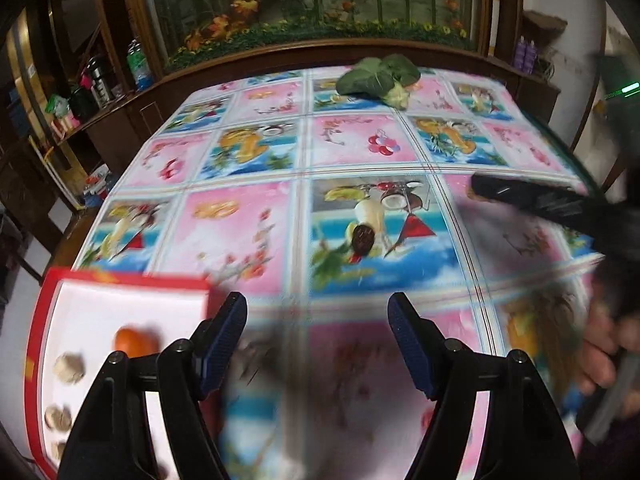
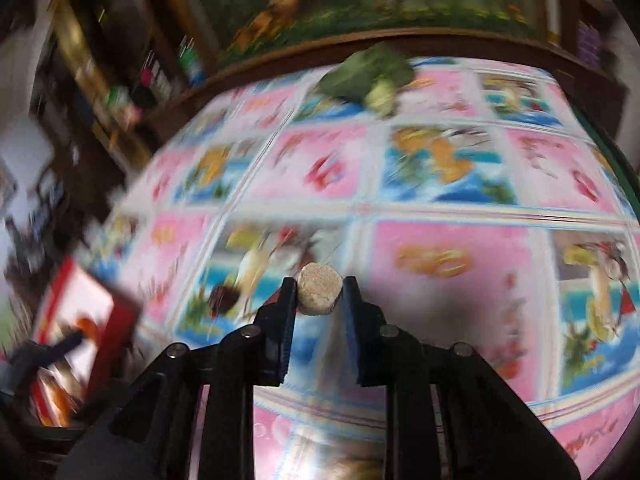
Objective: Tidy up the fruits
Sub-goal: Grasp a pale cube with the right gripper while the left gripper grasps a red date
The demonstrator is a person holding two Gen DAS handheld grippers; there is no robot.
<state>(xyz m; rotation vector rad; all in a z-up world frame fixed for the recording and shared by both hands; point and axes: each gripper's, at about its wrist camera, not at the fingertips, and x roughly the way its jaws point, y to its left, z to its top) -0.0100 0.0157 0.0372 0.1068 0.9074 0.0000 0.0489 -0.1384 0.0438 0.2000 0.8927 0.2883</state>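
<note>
Left wrist view: left gripper (image 1: 318, 310), jaws spread wide with nothing between them, above a table covered by a cloth (image 1: 360, 216) printed with pink and blue fruit panels. Red-rimmed white tray (image 1: 120, 280) at lower left, on the table's near corner, beside the left finger. In the tray: one orange fruit (image 1: 134, 340), blurred, and three pale brown round fruits (image 1: 70, 367) along its left side, the nearest partly cut off by the gripper body. Leafy green vegetable with a pale stem (image 1: 380, 76) at the far edge of the cloth. Right gripper (image 1: 532, 198) enters from the right as a dark, blurred bar; its jaws cannot be made out here. Behind the table: dark wooden shelving with bottles, and a planted display of orange flowers. Right wrist view, heavily blurred: right gripper (image 2: 320, 294), jaws pinching a pale brown round fruit (image 2: 320, 289) at their tips, held clear above the cloth (image 2: 460, 280). Tray (image 2: 76, 304) at lower left, well apart from the held fruit, orange fruit (image 2: 86, 326) visible inside. Green vegetable (image 2: 368, 72) at the far edge.
</note>
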